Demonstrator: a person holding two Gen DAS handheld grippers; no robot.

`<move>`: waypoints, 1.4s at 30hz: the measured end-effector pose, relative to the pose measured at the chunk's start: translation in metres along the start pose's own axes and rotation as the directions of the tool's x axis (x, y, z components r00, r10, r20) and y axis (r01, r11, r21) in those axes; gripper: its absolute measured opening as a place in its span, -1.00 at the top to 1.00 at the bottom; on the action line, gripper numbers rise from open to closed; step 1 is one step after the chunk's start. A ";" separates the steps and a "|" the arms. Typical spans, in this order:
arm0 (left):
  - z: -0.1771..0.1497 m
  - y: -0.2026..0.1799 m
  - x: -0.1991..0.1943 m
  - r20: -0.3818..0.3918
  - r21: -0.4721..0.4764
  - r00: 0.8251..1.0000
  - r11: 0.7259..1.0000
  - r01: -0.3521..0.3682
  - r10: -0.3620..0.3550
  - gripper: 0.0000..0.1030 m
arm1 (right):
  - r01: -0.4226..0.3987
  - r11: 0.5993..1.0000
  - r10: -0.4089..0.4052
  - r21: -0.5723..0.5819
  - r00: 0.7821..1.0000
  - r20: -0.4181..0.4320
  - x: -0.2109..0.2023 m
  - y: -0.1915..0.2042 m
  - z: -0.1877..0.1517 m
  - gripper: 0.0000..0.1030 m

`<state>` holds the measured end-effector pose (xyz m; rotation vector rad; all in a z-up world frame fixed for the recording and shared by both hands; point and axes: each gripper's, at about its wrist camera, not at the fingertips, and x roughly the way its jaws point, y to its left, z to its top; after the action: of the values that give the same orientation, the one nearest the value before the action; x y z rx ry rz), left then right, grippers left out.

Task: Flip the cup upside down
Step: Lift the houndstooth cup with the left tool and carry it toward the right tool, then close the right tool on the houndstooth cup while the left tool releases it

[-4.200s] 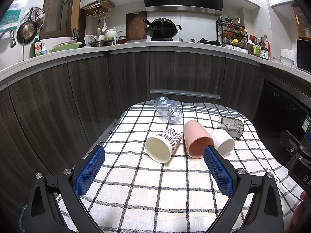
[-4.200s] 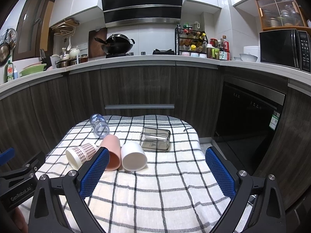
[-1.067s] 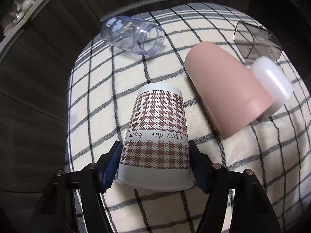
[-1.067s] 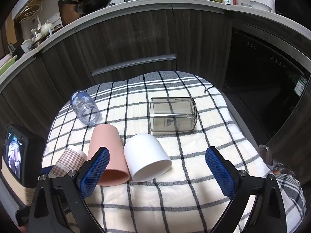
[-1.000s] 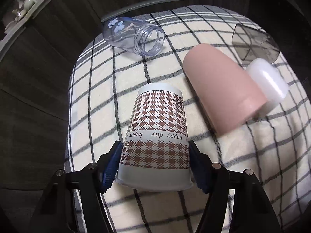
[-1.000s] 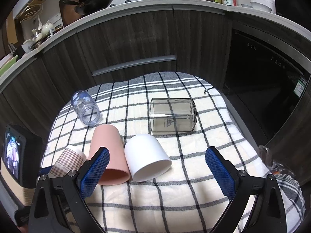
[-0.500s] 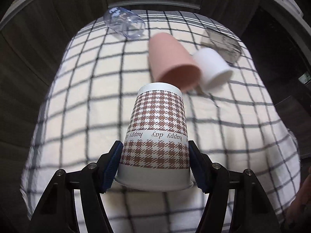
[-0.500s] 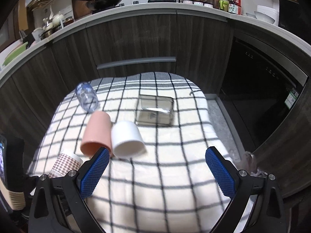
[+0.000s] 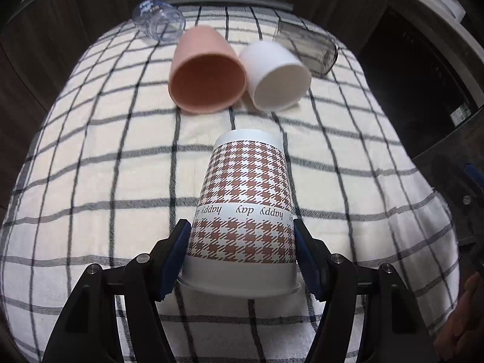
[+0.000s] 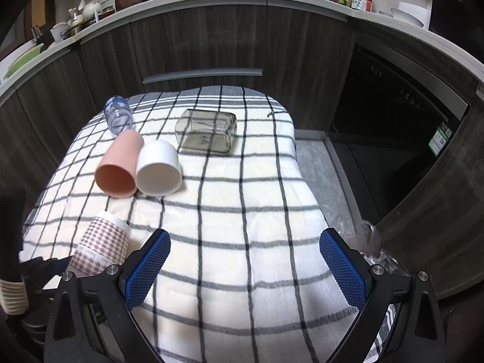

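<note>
My left gripper (image 9: 242, 252) is shut on a white paper cup with a brown houndstooth pattern (image 9: 246, 199). It holds the cup near its rim, base pointing away from me, above the checked cloth (image 9: 99, 166). The same cup shows in the right wrist view (image 10: 101, 246), tilted, at the lower left. My right gripper (image 10: 245, 263) is open and empty above the near part of the cloth.
A pink cup (image 9: 205, 72), a white cup (image 9: 276, 75), a grey square glass (image 9: 308, 47) and a clear jar (image 9: 158, 22) lie on their sides at the far end of the cloth. Dark cabinets (image 10: 211, 42) stand behind the table.
My left gripper has lifted the houndstooth cup off the cloth and drawn it back toward the near side. The right gripper has risen a little and stays open.
</note>
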<state>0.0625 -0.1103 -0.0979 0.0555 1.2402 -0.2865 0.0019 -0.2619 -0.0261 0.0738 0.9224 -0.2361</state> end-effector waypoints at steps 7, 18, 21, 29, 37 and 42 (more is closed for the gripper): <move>-0.002 0.003 0.002 -0.011 -0.009 1.000 1.000 -0.010 0.010 -0.63 | -0.006 1.000 0.006 0.013 1.000 -0.012 0.001 -0.001 -0.003 -0.93; -0.012 0.008 -0.052 0.109 0.003 0.993 0.999 -0.038 0.037 -0.81 | -0.033 0.999 0.033 -0.008 0.999 0.002 -0.022 0.009 0.009 -0.93; -0.011 0.021 -0.076 0.167 -0.039 0.985 0.999 -0.028 0.035 -0.88 | -0.076 0.997 0.075 -0.006 0.997 -0.018 -0.028 0.016 0.019 -0.93; -0.008 0.071 -0.121 0.241 -0.159 0.968 0.987 -0.029 0.067 -0.93 | -0.234 0.972 0.233 0.016 0.956 -0.177 -0.017 0.052 0.049 -0.93; -0.001 0.117 -0.125 0.264 -0.208 0.956 0.975 -0.075 0.130 -0.93 | -0.262 0.965 0.239 0.000 0.882 -0.406 0.020 0.103 0.060 -0.93; 0.002 0.143 -0.126 0.285 -0.243 0.944 0.965 -0.094 0.164 -0.93 | -0.238 0.970 0.182 -0.045 0.840 -0.511 0.040 0.132 0.065 -0.93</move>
<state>0.0628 0.0498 0.0046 -0.1010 0.9509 -0.0338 0.1065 -0.1511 -0.0244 0.1416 1.4400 0.0472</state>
